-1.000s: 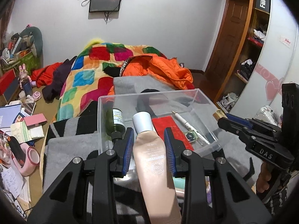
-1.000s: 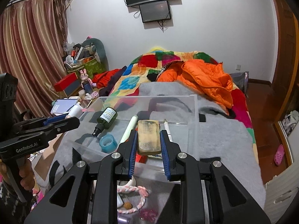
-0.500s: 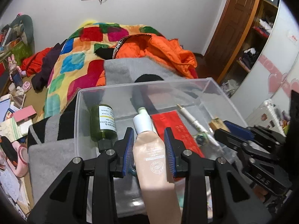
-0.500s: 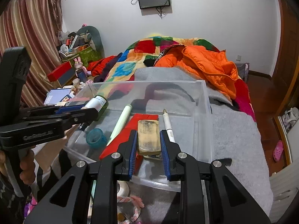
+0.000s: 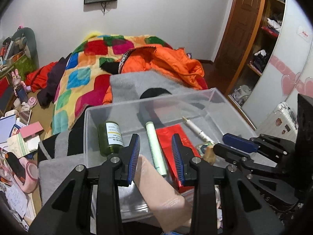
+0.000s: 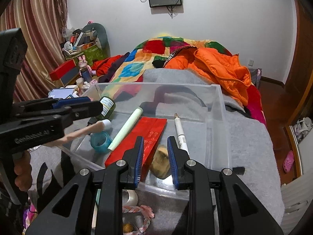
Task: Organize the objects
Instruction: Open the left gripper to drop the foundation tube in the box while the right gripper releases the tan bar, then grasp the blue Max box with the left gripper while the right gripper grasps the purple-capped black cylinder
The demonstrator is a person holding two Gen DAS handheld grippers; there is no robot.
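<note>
Hovering over the near edge of the clear rectangular plastic bin [image 5: 197,98], both grippers have fingers spread apart w/ nothing clamped. Left gripper [image 5: 155,153] sits w/ the beige squeeze tube w/ white cap [image 6: 89,130] angled up from 6 o'clock between its blue-padded fingers [image 5: 135,152]; in the left wrist view the tube touches the left pad's side only, so the fingers aren't closed on it, and whether it is falling or resting can't be told. In the right wrist view the tube's white cap end hangs over the bin's 9 o'clock side, just above a teal tape roll [image 6: 99,141]. Right gripper [image 6: 155,156] is spread as well; a tan, worn block-shaped object [image 6: 161,163] lies blurred on the bin floor between and below its fingers, not touched by either pad. Inside the bin: dark green glass bottle w/ white label [image 5: 110,137] at 9 o'clock, lying on its side; pale green slim tube [image 5: 155,148] beside it; flat red packet [image 6: 148,132] mid-bin; white pen w/ gold tip [image 6: 181,132] at 3 o'clock. Bin rests on a grey fleece blanket [image 6: 244,137] on the bed, w/ a patchwork multicolour quilt [image 5: 88,66] and orange puffer jacket [image 6: 217,66] at 12 o'clock. Pink braided cord [image 6: 140,211] lies outside the bin at 6 o'clock.
</note>
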